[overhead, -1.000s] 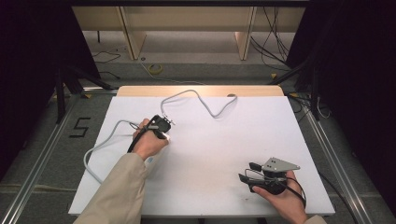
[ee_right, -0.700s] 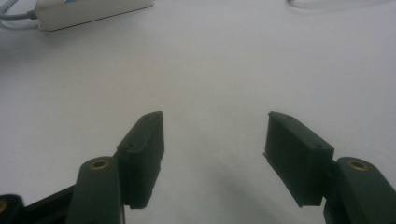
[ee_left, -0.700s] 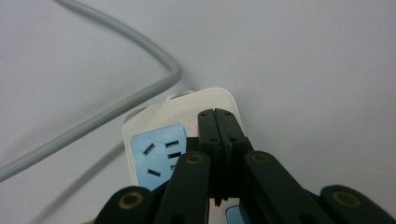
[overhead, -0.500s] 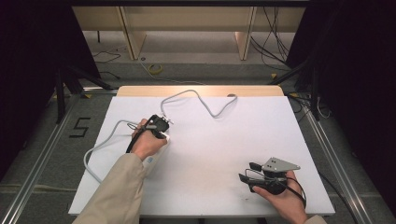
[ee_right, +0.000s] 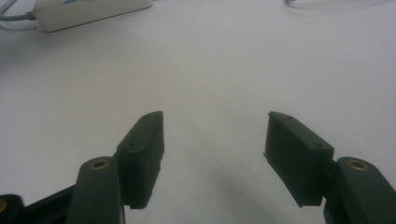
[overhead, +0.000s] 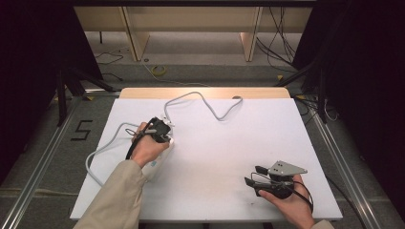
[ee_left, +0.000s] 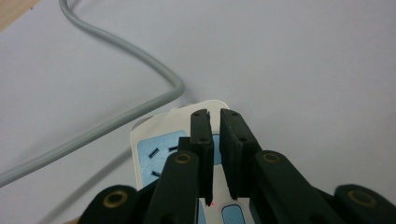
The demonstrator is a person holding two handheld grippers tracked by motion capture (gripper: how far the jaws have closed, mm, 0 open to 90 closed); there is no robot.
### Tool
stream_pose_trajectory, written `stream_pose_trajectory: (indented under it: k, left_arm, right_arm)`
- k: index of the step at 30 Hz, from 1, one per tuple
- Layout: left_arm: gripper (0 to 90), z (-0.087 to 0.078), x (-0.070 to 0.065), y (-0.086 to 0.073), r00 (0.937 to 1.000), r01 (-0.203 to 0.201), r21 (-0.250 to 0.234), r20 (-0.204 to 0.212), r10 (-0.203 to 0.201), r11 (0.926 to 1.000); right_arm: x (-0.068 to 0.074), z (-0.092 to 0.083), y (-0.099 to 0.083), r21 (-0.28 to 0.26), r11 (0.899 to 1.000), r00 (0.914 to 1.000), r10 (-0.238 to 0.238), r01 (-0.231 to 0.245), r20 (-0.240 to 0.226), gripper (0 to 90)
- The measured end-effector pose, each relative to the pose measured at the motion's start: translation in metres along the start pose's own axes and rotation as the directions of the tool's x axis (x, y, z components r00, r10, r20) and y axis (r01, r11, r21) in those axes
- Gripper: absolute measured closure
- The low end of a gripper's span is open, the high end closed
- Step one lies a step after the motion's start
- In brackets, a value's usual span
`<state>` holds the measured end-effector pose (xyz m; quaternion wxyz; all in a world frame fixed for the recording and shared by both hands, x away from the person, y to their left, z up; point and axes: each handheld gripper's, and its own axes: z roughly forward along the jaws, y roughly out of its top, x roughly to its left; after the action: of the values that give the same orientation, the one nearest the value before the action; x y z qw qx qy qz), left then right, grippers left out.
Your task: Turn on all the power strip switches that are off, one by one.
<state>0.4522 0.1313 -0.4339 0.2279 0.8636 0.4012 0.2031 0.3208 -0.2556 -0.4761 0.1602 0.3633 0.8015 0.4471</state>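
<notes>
**Ana:** Well, where is the power strip (overhead: pixel 160 157) sitting?

**Ben:** Flat on the white worktop (overhead: pixel 229 157), towards its left side, right under the left gripper (overhead: pixel 160 130). In the left gripper view the white casing with its pale blue socket panel (ee_left: pixel 159 156) lies straight beneath the black fingers (ee_left: pixel 201 140), and a small red light glows near their base.

**Ana:** Are those fingers pinching it?

**Ben:** No. They stand nearly together with a thin slit between them, and nothing sits in that slit. They have just been easing apart a little. They hang over the strip's end; whether the tips touch the casing I cannot tell.

**Ana:** And the grey cable (overhead: pixel 210 102)?

**Ben:** It leaves the strip's far end, bends towards the worktop's far edge, and wanders right in a loose wave. Another grey loop (overhead: pixel 102 152) lies at the worktop's left edge, beside the person's sleeve (overhead: pixel 117 200).

**Ana:** The other hand?

**Ben:** The right gripper (overhead: pixel 254 175) rests low near the worktop's front right corner, well apart from the strip. Its fingers (ee_right: pixel 140 154) are spread wide over bare white surface, holding nothing. In its own view the strip shows far off at the top left.

**Ana:** Any sockets filled?

**Ben:** The visible slots look free of plugs; the rest is hidden by the fingers.
</notes>
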Motion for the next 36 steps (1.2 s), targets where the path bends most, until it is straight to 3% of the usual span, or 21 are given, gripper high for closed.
stream_pose_trajectory:
  k: [10, 12, 18, 24, 28, 34, 36]
  left_arm:
    - [70.6, -0.015, -0.003, -0.013, 0.9981, 0.046, -0.090, 0.045, -0.042, 0.9949]
    - [65.0, -0.018, -0.005, -0.015, 0.9980, 0.032, -0.115, 0.057, -0.026, 0.9928]
    - [47.7, -0.025, -0.011, -0.021, 0.9950, 0.060, -0.166, 0.089, -0.045, 0.9843]
    - [32.5, -0.028, -0.023, -0.026, 0.9908, 0.047, -0.197, 0.134, -0.021, 0.9793]
    - [27.4, -0.032, -0.030, -0.031, 0.9871, 0.046, -0.210, 0.160, -0.012, 0.9766]
    - [23.4, -0.035, -0.042, -0.044, 0.9847, -0.002, -0.238, 0.169, 0.043, 0.9712]
    - [22.6, -0.034, -0.045, -0.051, 0.9848, -0.011, -0.257, 0.165, 0.055, 0.9662]
  right_arm:
    - [-0.002, -0.001, 0.000, 0.001, 1.000, 1.0000, 0.004, -0.004, 0.003, 38.2]
    - [-0.002, -0.001, 0.000, 0.001, 1.000, 1.0000, 0.004, -0.004, 0.004, 38.2]
    - [-0.003, -0.001, 0.000, 0.000, 1.000, 0.9999, 0.010, -0.010, 0.004, 38.1]
    - [-0.003, -0.001, 0.000, -0.001, 1.000, 0.9999, 0.009, -0.009, 0.004, 38.2]
    - [-0.004, -0.001, 0.000, -0.001, 1.000, 1.0000, 0.008, -0.008, 0.004, 38.2]
    - [-0.004, -0.002, 0.000, -0.002, 1.000, 1.0000, 0.008, -0.008, 0.003, 38.2]
    - [-0.004, -0.002, 0.000, -0.001, 1.000, 0.9999, 0.010, -0.010, 0.004, 38.1]
